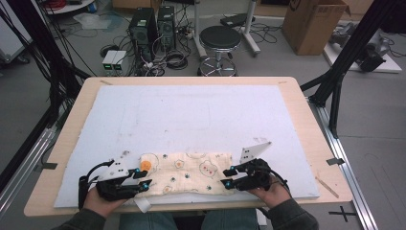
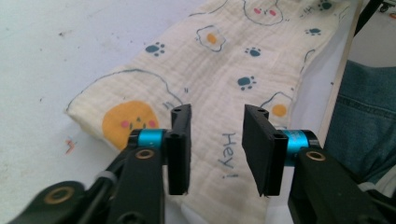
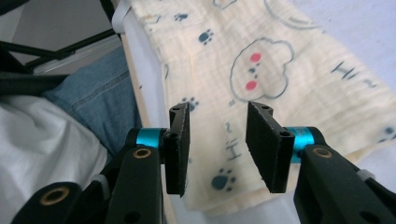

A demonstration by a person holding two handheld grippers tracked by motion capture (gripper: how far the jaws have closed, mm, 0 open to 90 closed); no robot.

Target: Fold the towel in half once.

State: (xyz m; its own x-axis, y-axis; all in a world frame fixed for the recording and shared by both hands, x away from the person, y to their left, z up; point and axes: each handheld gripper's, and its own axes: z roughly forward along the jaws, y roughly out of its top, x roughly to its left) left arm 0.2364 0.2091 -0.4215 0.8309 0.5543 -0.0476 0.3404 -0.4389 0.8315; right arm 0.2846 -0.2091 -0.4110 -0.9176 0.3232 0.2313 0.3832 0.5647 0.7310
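Cloth (image 1: pixel 184 173), folded into a long cream band printed with eggs, bears and paw marks, lay along the lower centre of the high view on a pale mat (image 1: pixel 191 115) covering the tabletop (image 1: pixel 306 110). The left gripper (image 1: pixel 143 178) sat at the band's lower-left end and the right gripper (image 1: pixel 228 177) at its lower-right end, each held in a hand rising from the bottom edge.

In the left gripper view, the fingers (image 2: pixel 180 147) stood well apart and held nothing, framing the cloth (image 2: pixel 224 88) near its printed "Hey" in the lower centre; an orange egg face lay at lower left, and denim showed at the right edge.

In the right gripper view, the fingers (image 3: pixel 179 147) likewise stood wide and empty above the cloth (image 3: pixel 280 79), a bear outline in the upper centre and the band's end edge at the bottom.

The crinkled fabric looked light, soft and limp, likely to sag and unfold if lifted carelessly. A pinch through all layers at each end corner seemed the surest hold.
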